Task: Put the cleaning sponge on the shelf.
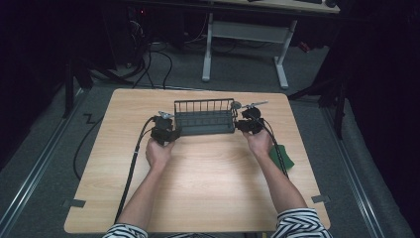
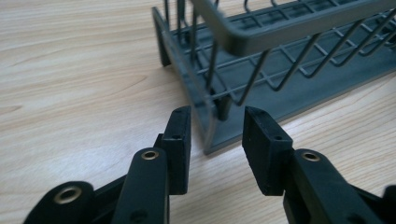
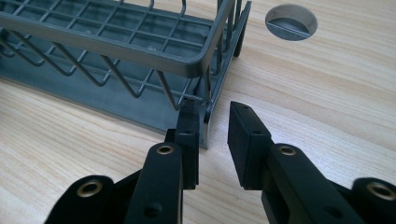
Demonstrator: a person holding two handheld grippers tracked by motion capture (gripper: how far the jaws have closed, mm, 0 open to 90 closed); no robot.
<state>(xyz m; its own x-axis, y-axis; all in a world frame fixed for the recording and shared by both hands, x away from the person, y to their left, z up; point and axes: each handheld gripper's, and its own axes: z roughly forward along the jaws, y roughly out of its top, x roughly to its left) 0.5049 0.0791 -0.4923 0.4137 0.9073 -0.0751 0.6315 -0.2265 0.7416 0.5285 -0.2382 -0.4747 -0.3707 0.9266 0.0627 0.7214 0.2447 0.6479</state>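
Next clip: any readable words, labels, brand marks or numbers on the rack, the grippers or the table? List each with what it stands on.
None can be read.
The dish rack shows bare grey wire and tray, with no label in either gripper view.
The left gripper and right gripper show plain black jaws with brass-ringed holes, no marking.
The table is unmarked wood; the green item at its right edge is too small to tell.

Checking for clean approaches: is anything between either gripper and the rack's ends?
Nothing visible. The left gripper has its open jaws astride the rack's left end wall, and the right gripper straddles the right end's corner the same way. Only bare table lies around them.
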